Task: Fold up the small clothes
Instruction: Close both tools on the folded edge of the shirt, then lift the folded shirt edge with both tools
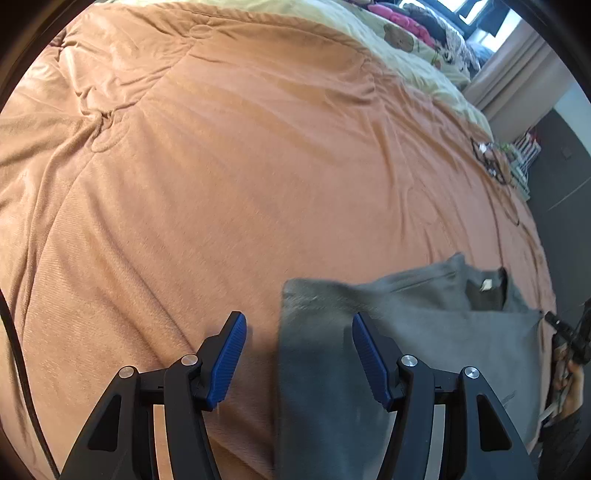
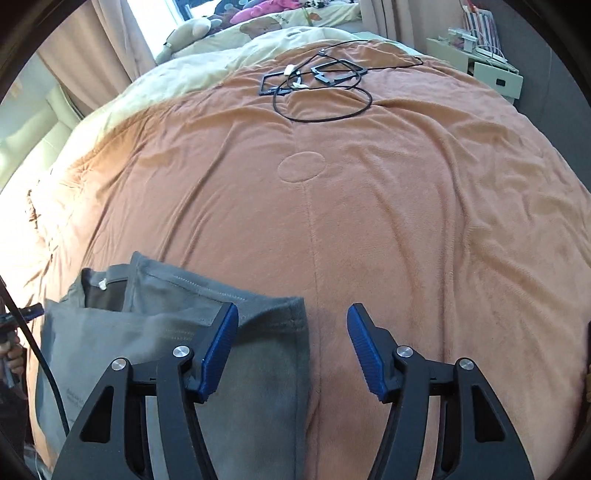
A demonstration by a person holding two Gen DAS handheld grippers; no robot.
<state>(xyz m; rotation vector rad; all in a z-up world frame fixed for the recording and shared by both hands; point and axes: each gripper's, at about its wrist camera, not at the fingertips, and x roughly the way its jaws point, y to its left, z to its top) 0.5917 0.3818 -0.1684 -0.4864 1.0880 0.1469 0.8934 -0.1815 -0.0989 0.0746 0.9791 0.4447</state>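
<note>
Below both cameras a grey garment (image 1: 424,343) lies folded on an orange blanket (image 1: 221,184) that covers a bed. In the left wrist view the garment sits at the lower right, its left edge running down between the fingers (image 1: 231,358) of the left gripper (image 1: 299,360). Those blue-padded fingers stand apart and press on nothing; the right one hangs over the cloth, the left one over bare blanket. In the right wrist view the same garment (image 2: 155,332) fills the lower left, with a folded-over sleeve or flap on top and a darker neck opening with a small pale label (image 2: 103,284) at its far end. The right gripper (image 2: 291,349) also has its fingers (image 2: 364,350) spread wide with nothing clamped: the left one is above the garment's right portion, the right one above the blanket. Whether any pad touches the fabric cannot be told.

Farther up the bed a black cable (image 2: 321,92) lies coiled beside two flat black frames (image 2: 334,72). Beyond the orange blanket a pale cream quilt (image 2: 177,77) and soft toys (image 2: 258,13) show near curtains (image 2: 92,48). A cream drawer unit (image 2: 495,75) stands at the upper right.
</note>
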